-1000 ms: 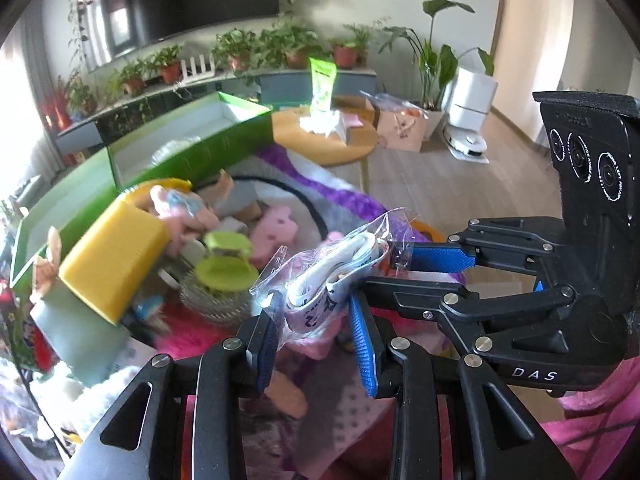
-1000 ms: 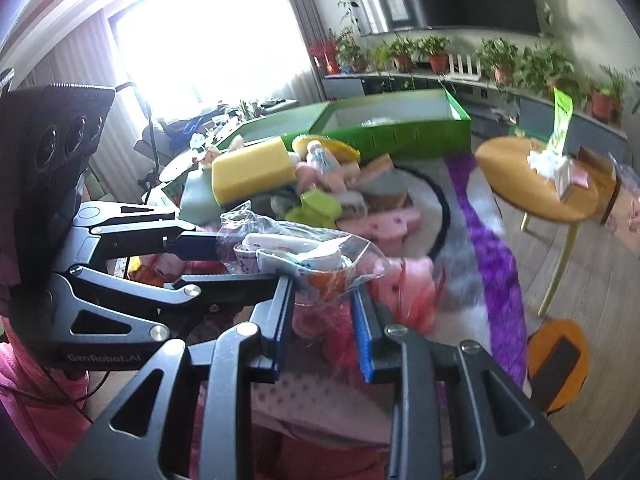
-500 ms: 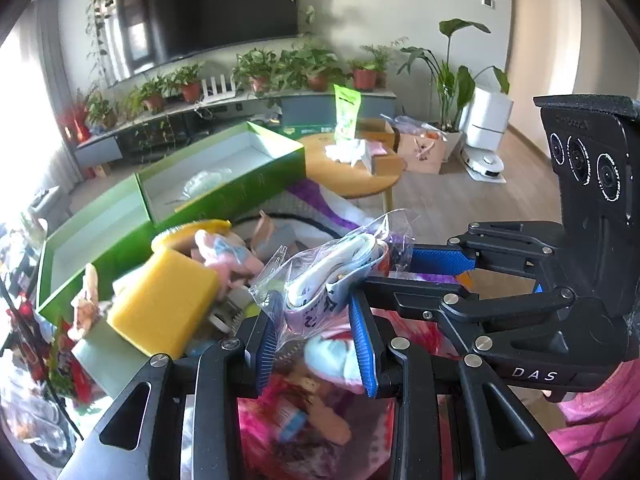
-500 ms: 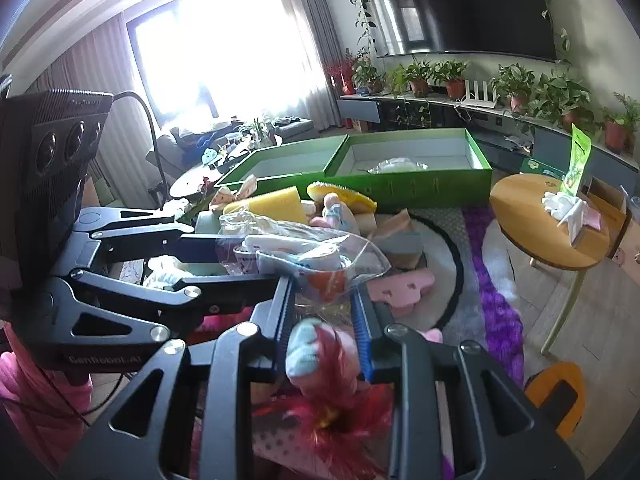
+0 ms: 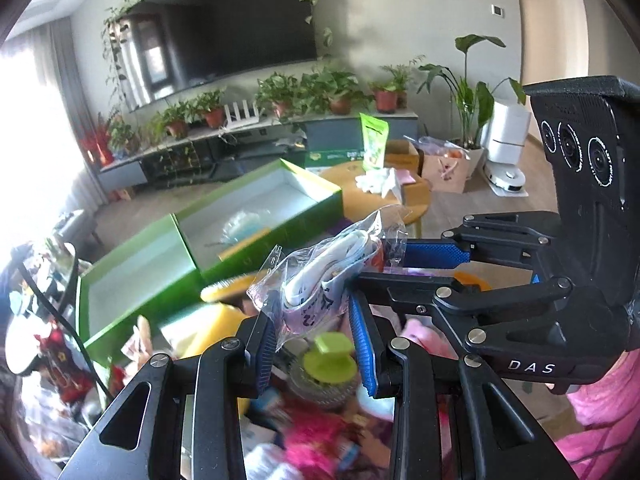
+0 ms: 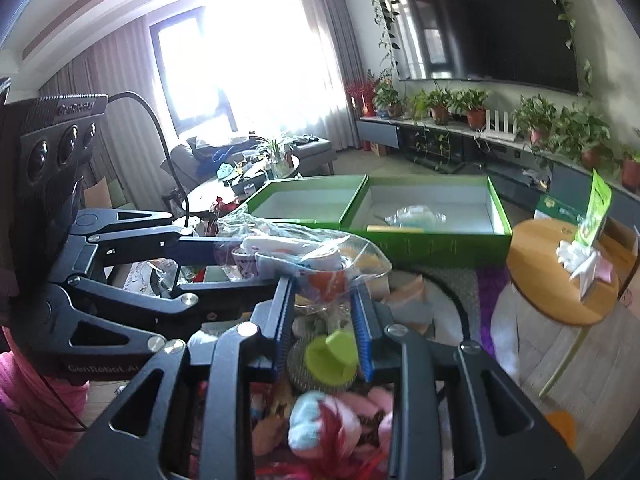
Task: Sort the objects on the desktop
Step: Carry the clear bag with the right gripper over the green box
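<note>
Clear plastic crinkles between both of your tools: the bag (image 5: 332, 268), with a white cord and printed cloth inside, hangs in mid-frame of each view, off the pile and carried at both ends. Your left gripper (image 5: 316, 330) clamps its blue pads on the near end, while the right gripper (image 5: 394, 264) reaches in from the right of that frame and pinches the far end, so the limp bag likely stays level and does not swing. Seen from the right wrist, that right gripper (image 6: 324, 308) closes on the bag's lower edge. Behind it, in the upper middle, waits the open green box (image 6: 496, 216), already holding a few items, which seems the likely drop spot. Below, at the bottom of the frame, the green cap (image 6: 330, 356) and other toys lie unsorted.
</note>
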`<control>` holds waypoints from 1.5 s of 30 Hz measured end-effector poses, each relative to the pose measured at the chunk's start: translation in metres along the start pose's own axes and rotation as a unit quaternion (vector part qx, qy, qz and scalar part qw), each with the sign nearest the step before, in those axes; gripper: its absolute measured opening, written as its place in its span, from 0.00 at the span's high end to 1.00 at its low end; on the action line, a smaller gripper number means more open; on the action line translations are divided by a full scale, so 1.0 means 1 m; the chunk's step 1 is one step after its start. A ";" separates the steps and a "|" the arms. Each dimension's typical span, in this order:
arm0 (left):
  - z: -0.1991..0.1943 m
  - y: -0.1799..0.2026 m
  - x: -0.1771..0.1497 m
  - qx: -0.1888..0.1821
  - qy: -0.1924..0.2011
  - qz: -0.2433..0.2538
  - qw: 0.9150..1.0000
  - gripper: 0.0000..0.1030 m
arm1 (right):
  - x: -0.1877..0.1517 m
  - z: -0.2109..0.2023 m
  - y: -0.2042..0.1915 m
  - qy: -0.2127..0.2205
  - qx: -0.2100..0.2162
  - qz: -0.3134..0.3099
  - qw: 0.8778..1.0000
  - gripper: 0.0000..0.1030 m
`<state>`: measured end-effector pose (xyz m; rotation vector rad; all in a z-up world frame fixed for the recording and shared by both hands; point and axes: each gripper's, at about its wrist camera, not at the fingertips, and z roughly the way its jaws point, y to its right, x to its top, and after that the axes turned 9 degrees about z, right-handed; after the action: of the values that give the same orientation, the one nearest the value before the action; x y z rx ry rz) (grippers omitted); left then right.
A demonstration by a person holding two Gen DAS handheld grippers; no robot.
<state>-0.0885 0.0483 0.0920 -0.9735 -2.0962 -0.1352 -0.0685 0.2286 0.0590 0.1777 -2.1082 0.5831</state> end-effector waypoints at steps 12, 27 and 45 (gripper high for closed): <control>0.013 -0.026 0.029 0.011 -0.001 0.006 1.000 0.67 | 0.045 0.023 0.010 0.010 -0.001 -0.012 1.000 0.71; 0.036 -0.046 0.049 0.009 -0.007 0.000 1.000 0.67 | 0.070 0.044 0.021 0.008 0.002 -0.006 1.000 0.71; 0.092 -0.084 0.063 0.004 -0.032 -0.015 0.999 0.67 | 0.094 0.097 0.047 -0.010 0.012 0.007 1.000 0.72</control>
<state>-0.2271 0.0635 0.0929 -0.9546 -2.1689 -0.1123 -0.2108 0.2329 0.0737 0.1830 -2.1248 0.6177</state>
